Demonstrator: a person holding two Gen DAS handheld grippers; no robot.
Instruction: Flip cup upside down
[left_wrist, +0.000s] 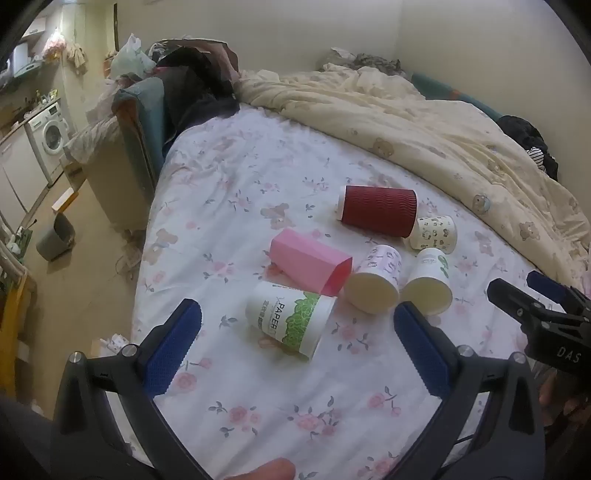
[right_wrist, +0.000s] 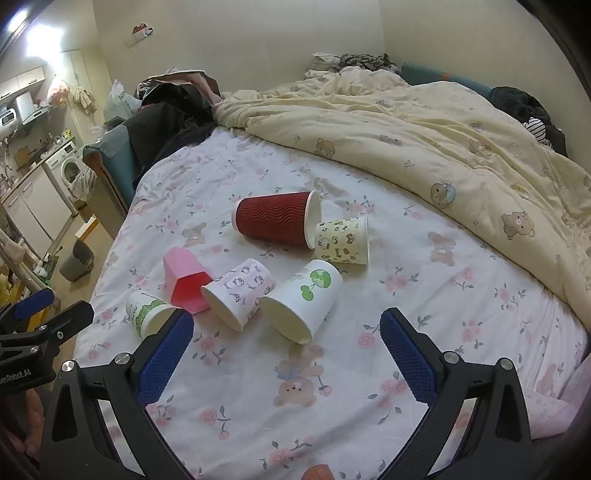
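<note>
A: While both tools hang above the bed (right_wrist: 461, 295), list the stock.

B: Six cups, all on their sides on the floral sheet, clustered. Red ribbed cup (right_wrist: 277, 218), farthest, its rim against the yellow cartoon cup (right_wrist: 341, 240). Pink angular cup (left_wrist: 308, 260). Lilac printed cup (right_wrist: 238, 291). White cup with green tree (right_wrist: 301, 299). White "PAPER" cup (left_wrist: 290, 317), nearest the left tool (left_wrist: 295, 325).

A: Tool state?

B: Left tool: blue pads spread wide, nothing between them. Right tool (right_wrist: 286, 332): likewise spread and empty, with the tree cup's mouth just ahead.

A: Hazards?

B: Judged only: thin paper walls would crumple under a hard squeeze. Round cups would roll on the soft sheet if nudged. Neighbours touch, so lifting one may drag another. A cup set mouth-down on rumpled bedding may tip.

A: Unclear items?

B: Which cup is meant, unstated. The "PAPER" cup is partly behind a pad in the right view. Cup bases mostly face away. Cream duvet (left_wrist: 424, 122) hides the bed's far side.
</note>
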